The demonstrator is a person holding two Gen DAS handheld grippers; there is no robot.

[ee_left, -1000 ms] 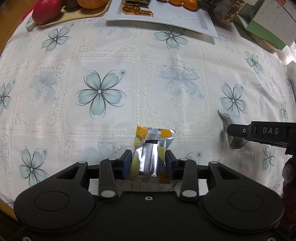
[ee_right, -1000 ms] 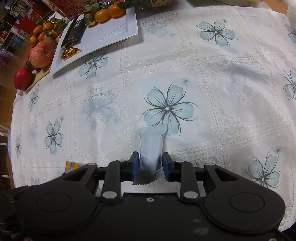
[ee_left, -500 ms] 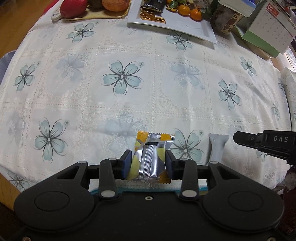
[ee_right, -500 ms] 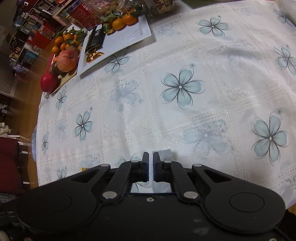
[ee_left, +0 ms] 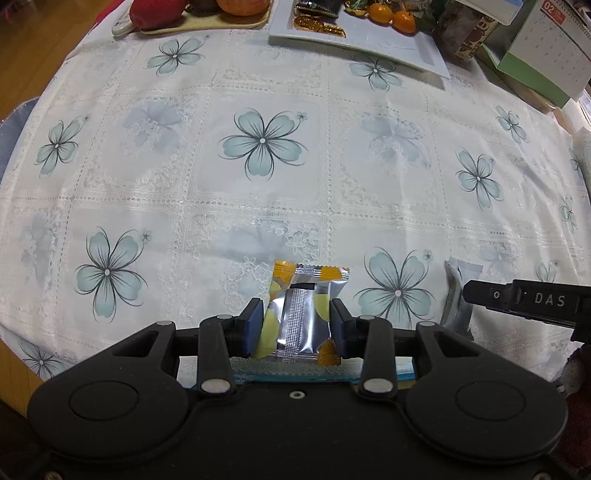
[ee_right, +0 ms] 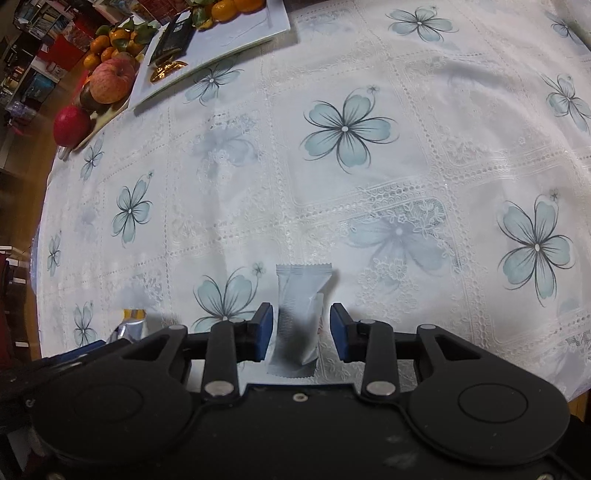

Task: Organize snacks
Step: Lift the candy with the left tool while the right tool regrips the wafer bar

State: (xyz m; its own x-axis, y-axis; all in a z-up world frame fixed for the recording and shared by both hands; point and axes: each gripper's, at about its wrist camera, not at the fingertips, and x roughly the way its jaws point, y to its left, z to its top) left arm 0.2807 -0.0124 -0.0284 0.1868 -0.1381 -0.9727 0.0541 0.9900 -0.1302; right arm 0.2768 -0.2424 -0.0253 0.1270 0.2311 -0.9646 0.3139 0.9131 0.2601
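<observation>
1. Near the front edge of the desk [ee_left: 177, 192], the left tool [ee_left: 297, 326] pinches a silver-and-yellow snack packet [ee_left: 304, 317] between its blue pads, held over the flowered tablecloth [ee_left: 262, 147].
2. Just to its right, the right tool [ee_right: 301, 332] has just been opening; its jaws now stand spread, with a pale grey snack packet [ee_right: 301, 306] between them and a gap showing on each side (no pad presses it).
3. That grey packet lies lengthwise on the cloth.
4. Far across the desk sits a white tray [ee_left: 388, 40] bearing tangerines [ee_left: 380, 11] and gold-wrapped sweets [ee_left: 317, 27]; beside it, a fruit plate [ee_left: 207, 24].
</observation>
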